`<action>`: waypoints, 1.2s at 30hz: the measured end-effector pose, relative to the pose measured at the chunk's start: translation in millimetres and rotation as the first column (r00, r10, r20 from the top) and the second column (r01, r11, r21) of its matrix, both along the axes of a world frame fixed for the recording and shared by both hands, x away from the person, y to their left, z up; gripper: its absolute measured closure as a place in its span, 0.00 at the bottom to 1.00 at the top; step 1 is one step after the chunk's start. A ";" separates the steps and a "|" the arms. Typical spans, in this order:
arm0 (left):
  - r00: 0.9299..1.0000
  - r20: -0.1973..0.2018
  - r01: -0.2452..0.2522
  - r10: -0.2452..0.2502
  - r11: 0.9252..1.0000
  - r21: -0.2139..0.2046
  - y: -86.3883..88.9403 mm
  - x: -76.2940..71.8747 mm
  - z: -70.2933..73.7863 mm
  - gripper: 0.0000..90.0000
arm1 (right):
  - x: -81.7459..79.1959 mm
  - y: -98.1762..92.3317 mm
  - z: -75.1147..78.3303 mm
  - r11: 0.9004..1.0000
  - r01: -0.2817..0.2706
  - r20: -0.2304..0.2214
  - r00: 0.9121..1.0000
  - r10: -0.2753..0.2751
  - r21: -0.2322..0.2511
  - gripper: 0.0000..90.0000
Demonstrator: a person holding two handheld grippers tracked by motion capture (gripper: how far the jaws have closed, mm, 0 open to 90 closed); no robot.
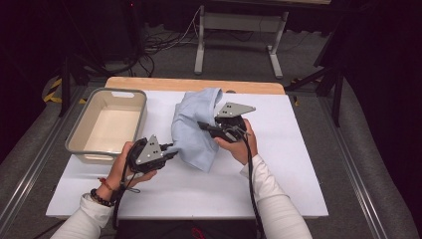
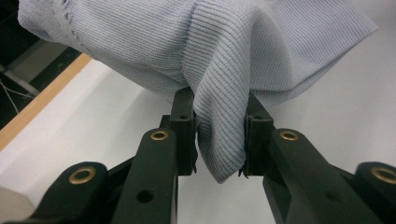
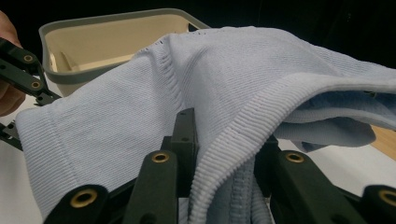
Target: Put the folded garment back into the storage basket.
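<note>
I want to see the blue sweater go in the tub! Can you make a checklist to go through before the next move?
1. Left claw pinching the sweater: ok.
2. Right claw pinching its ribbed edge: ok.
3. Sweater fully off the table: cannot tell.
4. Tub has room inside: ok.
5. Cloth bunched and draped, not spread flat: not ok.

Bright, evenly lit table, dark surroundings; close-ups slightly soft.
</note>
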State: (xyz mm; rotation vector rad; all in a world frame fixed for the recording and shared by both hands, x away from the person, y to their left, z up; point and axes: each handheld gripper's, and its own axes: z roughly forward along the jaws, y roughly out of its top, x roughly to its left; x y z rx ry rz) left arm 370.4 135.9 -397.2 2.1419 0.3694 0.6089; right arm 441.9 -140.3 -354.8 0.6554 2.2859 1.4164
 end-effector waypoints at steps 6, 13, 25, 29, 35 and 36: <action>1.000 0.012 -0.019 0.019 1.000 -0.007 9.4 -0.3 4.6 0.80 | 2.2 11.3 7.4 1.000 -0.009 0.018 1.000 0.008 0.008 0.78; 0.998 0.020 -0.062 0.062 0.997 -0.038 27.8 2.1 10.2 0.80 | 6.7 27.4 13.5 1.000 -0.014 0.031 0.999 0.013 0.022 0.78; 0.993 0.023 -0.111 0.113 0.992 -0.051 44.5 4.5 14.3 0.80 | 13.0 47.6 19.3 0.999 -0.020 0.046 0.999 0.018 0.034 0.78; 0.991 0.024 -0.130 0.131 0.990 -0.058 50.4 5.1 15.3 0.80 | 15.2 56.0 21.3 0.999 -0.024 0.059 0.998 0.023 0.028 0.78; 0.988 0.026 -0.147 0.149 0.987 -0.064 55.9 5.1 16.4 0.80 | 17.9 65.0 22.4 0.999 -0.027 0.063 0.998 0.025 0.032 0.78; 0.988 0.025 -0.152 0.154 0.986 -0.067 58.6 5.2 16.8 0.80 | 18.2 66.7 22.9 0.999 -0.026 0.062 0.998 0.024 0.031 0.78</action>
